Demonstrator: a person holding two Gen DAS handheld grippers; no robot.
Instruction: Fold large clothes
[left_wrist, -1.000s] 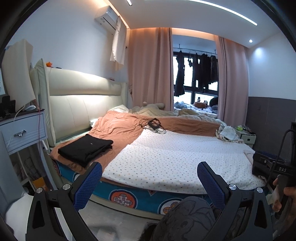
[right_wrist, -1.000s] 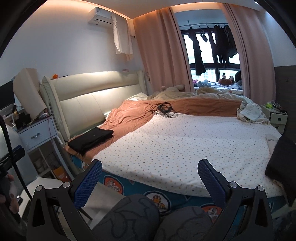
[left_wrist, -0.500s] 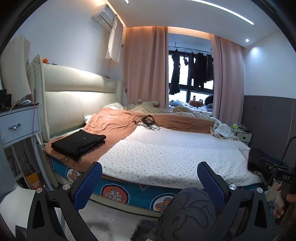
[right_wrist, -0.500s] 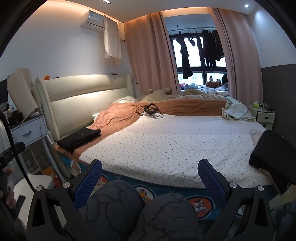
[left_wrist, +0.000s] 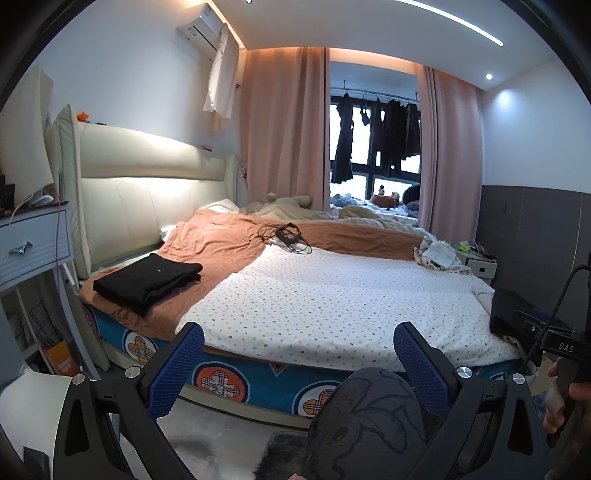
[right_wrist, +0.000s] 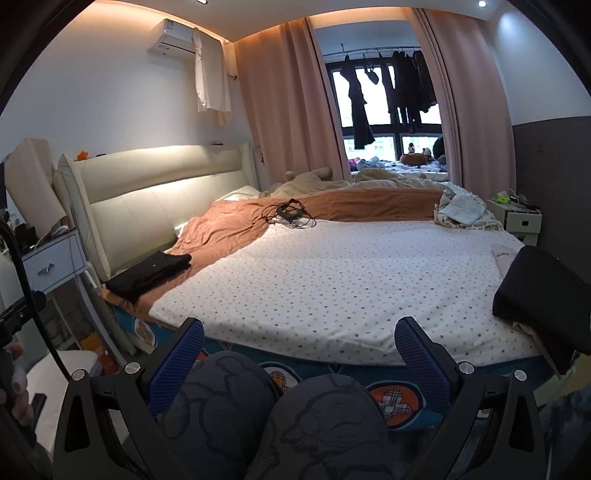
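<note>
A folded black garment (left_wrist: 147, 278) (right_wrist: 149, 273) lies on the orange blanket at the bed's near left corner. Another dark folded garment (right_wrist: 543, 295) (left_wrist: 511, 308) rests on the bed's right edge. My left gripper (left_wrist: 298, 345) is open and empty, held off the bed's front edge above a person's patterned knee (left_wrist: 369, 421). My right gripper (right_wrist: 299, 341) is also open and empty, hovering over both knees (right_wrist: 269, 417) in front of the bed. Neither gripper touches any clothing.
The dotted white sheet (left_wrist: 332, 299) covers most of the bed. A tangle of black cables (left_wrist: 286, 236) lies near the orange blanket (left_wrist: 218, 240). A bedside drawer unit (left_wrist: 33, 243) stands at left, a small cabinet (right_wrist: 515, 218) at far right. Clothes hang by the window (left_wrist: 373, 136).
Both grippers have pulled back and dropped a little from the bed, so the knees and the bed's front edge fill more of the views. Both stay open.
</note>
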